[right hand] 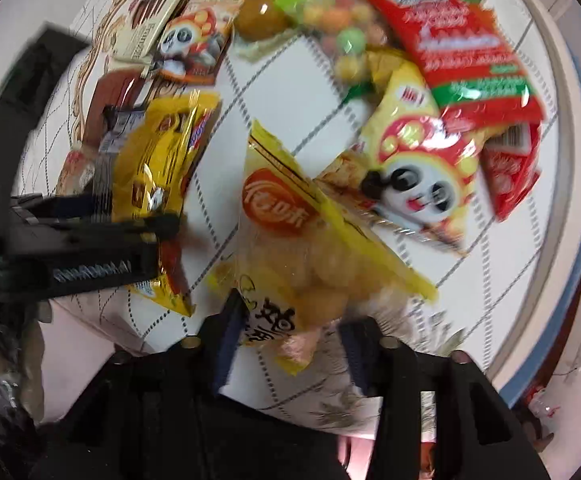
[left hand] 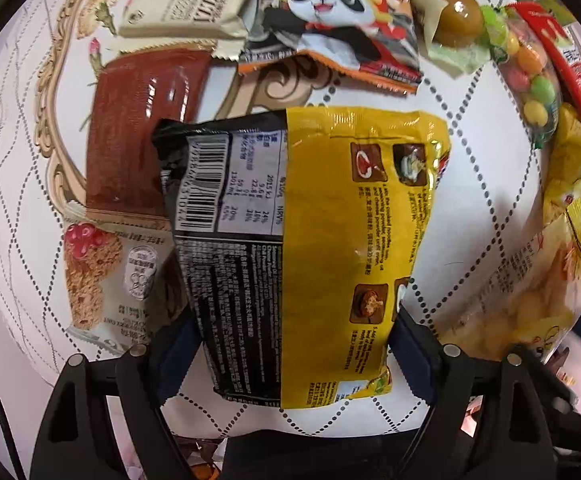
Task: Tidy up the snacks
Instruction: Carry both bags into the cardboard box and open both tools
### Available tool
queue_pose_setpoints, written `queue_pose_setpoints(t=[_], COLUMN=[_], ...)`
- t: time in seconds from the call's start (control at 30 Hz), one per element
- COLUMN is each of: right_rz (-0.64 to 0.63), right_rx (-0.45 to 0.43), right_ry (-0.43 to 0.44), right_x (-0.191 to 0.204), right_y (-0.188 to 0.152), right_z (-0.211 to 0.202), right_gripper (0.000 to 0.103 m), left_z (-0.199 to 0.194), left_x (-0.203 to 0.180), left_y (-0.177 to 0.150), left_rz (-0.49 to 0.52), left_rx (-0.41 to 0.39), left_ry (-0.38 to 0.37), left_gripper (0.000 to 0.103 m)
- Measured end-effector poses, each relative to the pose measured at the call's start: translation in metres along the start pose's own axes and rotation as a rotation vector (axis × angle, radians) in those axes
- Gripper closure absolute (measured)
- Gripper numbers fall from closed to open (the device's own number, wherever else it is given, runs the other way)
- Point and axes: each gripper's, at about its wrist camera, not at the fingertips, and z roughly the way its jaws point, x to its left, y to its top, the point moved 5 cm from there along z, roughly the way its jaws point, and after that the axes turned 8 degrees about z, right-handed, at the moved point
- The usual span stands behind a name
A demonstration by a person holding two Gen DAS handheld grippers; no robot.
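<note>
Jaws of the left gripper [left hand: 290,344] stand on either side of a yellow-and-black noodle pack [left hand: 310,240], dark pads against its edges, pinching it over the quilted surface [left hand: 470,184]. The right gripper [right hand: 286,344] straddles the lower end of a clear yellow puff bag [right hand: 310,264]; blur hides whether its pads press, though they seem to hold it. Beyond lie a brown bar [left hand: 142,128], a cream wafer pack [left hand: 194,0], a panda packet [left hand: 330,20], a candy bag [left hand: 530,76] and a red pack [right hand: 462,44].
</note>
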Motion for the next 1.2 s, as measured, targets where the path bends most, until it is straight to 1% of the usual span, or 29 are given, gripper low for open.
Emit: queue_pose_setpoints(t=[0.03, 0.07, 0.1, 0.2, 0.23, 0.3, 0.37, 0.4, 0.43, 0.5, 0.6, 0.67, 0.73, 0.77, 0.83, 0.87, 1.0, 1.07, 1.1, 1.2], right_rz=[0.035, 0.086, 0.176, 0.370, 0.406, 0.444, 0.465, 0.472, 0.454, 0.379, 0.292, 0.276, 0.287, 0.298, 0.305, 0.306, 0.261, 0.244, 0.234, 0.207], right_rx=[-0.025, -0.044, -0.058, -0.072, -0.084, -0.100, -0.077, -0.071, -0.073, -0.072, -0.043, -0.046, -0.054, -0.051, -0.037, -0.034, -0.024, -0.005, 0.004, 0.011], right_ry=[0.013, 0.034, 0.071, 0.179, 0.198, 0.202, 0.240, 0.246, 0.240, 0.163, 0.118, 0.113, 0.128, 0.146, 0.174, 0.190, 0.213, 0.232, 0.246, 0.290], right_x=[-0.003, -0.005, -0.014, -0.034, -0.035, -0.034, -0.023, -0.005, 0.004, 0.012, 0.017, 0.011, 0.005, 0.003, -0.002, -0.008, -0.016, -0.014, -0.005, -0.001], right_y=[-0.001, -0.003, -0.011, -0.035, -0.040, -0.043, -0.040, -0.030, -0.025, -0.019, -0.017, -0.015, -0.011, -0.009, -0.009, -0.015, -0.018, -0.017, -0.013, -0.012], right_z=[-0.006, -0.009, -0.015, -0.019, -0.016, -0.003, 0.015, 0.029, 0.037, 0.043, 0.043, 0.035, 0.032, 0.032, 0.031, 0.026, 0.011, 0.008, 0.009, -0.015], right_gripper=[0.028, 0.027, 0.027, 0.027, 0.027, 0.027, 0.027, 0.028, 0.033, 0.048, 0.053, 0.054, 0.053, 0.053, 0.054, 0.055, 0.062, 0.063, 0.063, 0.063], left_z=[0.002, 0.005, 0.005, 0.008, 0.009, 0.011, 0.016, 0.017, 0.019, 0.022, 0.023, 0.018, 0.017, 0.020, 0.017, 0.015, 0.006, -0.003, -0.008, -0.031], left_x=[0.001, 0.002, 0.003, 0.008, 0.009, 0.013, 0.016, 0.017, 0.020, 0.020, 0.016, 0.009, 0.005, 0.001, -0.002, -0.002, -0.006, -0.004, -0.003, -0.001], left_y=[-0.001, -0.001, -0.001, -0.006, -0.008, -0.007, -0.006, -0.002, 0.002, 0.005, 0.006, 0.004, 0.001, 0.003, -0.003, -0.005, -0.016, -0.021, -0.022, -0.016], left_rz=[-0.005, -0.009, -0.012, -0.010, -0.009, -0.005, -0.006, -0.004, 0.000, 0.004, 0.017, 0.032, 0.037, 0.038, 0.035, 0.032, 0.023, 0.012, 0.009, 0.000], left_rx=[0.000, 0.000, 0.000, -0.002, 0.001, 0.010, 0.023, 0.029, 0.034, 0.037, 0.010, -0.022, -0.044, -0.049, -0.058, -0.064, -0.076, -0.081, -0.086, -0.118], left_ry=[-0.008, -0.014, -0.019, -0.030, -0.034, -0.041, -0.050, -0.052, -0.051, -0.045, -0.019, 0.009, 0.025, 0.027, 0.022, 0.014, -0.011, -0.036, -0.046, -0.087], left_gripper=[0.015, 0.015, 0.015, 0.015, 0.015, 0.015, 0.015, 0.014, 0.014, 0.014, 0.016, 0.017, 0.017, 0.018, 0.018, 0.018, 0.018, 0.018, 0.018, 0.018])
